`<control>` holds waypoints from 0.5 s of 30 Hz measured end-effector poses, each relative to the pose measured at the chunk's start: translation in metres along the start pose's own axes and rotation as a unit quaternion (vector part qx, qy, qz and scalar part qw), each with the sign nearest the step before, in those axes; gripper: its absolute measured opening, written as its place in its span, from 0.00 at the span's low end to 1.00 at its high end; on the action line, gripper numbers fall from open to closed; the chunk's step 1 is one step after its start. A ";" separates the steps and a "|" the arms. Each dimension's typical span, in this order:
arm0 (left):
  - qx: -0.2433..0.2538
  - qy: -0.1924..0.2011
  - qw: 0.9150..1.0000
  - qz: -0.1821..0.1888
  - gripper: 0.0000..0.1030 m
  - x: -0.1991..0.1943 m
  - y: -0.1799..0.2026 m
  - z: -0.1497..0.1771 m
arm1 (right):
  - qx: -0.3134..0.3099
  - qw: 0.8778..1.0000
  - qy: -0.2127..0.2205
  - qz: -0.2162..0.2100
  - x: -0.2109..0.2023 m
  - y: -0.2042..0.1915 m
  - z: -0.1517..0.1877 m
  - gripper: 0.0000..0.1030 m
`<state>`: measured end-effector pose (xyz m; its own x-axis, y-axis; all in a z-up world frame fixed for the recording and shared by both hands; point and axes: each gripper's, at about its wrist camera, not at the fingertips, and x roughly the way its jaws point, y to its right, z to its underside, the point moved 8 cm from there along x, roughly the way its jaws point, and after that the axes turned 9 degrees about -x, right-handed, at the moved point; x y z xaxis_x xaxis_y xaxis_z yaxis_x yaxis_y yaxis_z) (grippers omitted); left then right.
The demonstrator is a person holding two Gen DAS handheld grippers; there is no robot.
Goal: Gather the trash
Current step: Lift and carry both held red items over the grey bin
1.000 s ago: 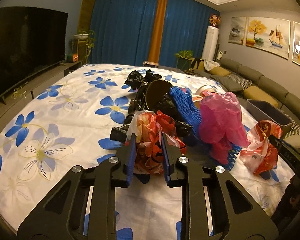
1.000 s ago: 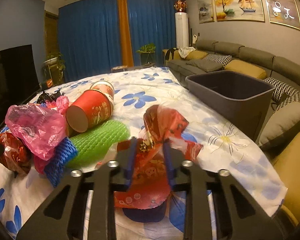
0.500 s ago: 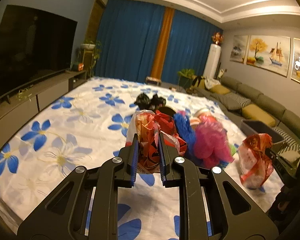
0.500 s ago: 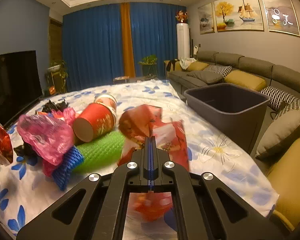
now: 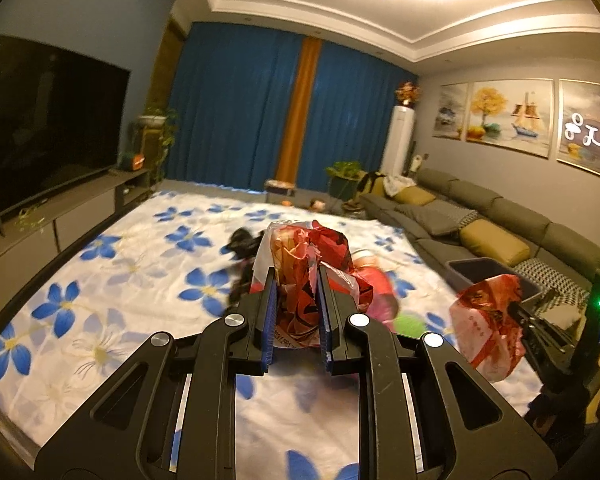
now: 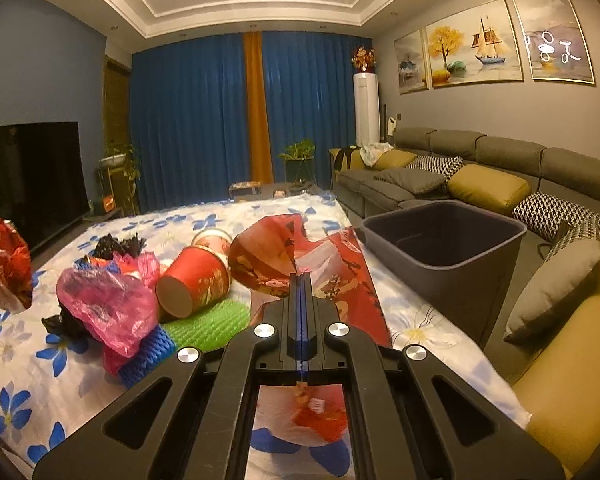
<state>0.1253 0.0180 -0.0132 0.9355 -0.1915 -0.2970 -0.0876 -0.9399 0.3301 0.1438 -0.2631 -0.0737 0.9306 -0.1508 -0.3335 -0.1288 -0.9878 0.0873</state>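
Note:
My left gripper (image 5: 296,280) is shut on a crumpled red and white plastic bag (image 5: 304,264) and holds it up above the flowered table. My right gripper (image 6: 300,280) is shut on a red printed wrapper (image 6: 300,256), lifted off the table; it also shows at the right of the left wrist view (image 5: 486,320). The grey trash bin (image 6: 452,240) stands right of the table, open and apparently empty. The left-held bag shows at the far left of the right wrist view (image 6: 4,264).
On the flowered tablecloth (image 6: 40,360) lie a pink bag (image 6: 104,304), a blue net sleeve (image 6: 148,352), a green net sleeve (image 6: 208,324), red paper cups (image 6: 196,284) and a black bag (image 6: 116,246). A sofa (image 6: 500,184) runs along the right; a TV (image 5: 40,132) stands left.
Both grippers have risen from the table with their trash. The right gripper closed fully on the red wrapper. The left gripper lifted its bag well above the pile.

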 end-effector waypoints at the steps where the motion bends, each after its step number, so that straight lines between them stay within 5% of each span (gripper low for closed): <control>1: 0.003 0.000 1.000 0.006 0.17 0.001 0.007 -0.001 | 0.001 1.000 0.002 -0.001 0.000 0.002 -0.002 0.01; 15: 0.050 -0.030 0.994 0.095 0.17 0.060 0.116 0.012 | 0.002 0.999 0.041 0.018 -0.003 0.043 -0.036 0.01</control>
<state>0.1675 -0.1057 -0.0033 0.8771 -0.3821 -0.2909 -0.2976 -0.9079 0.2953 0.1476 -0.3036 -0.0353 0.9504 -0.1827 -0.2515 -0.1637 -0.9819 0.0949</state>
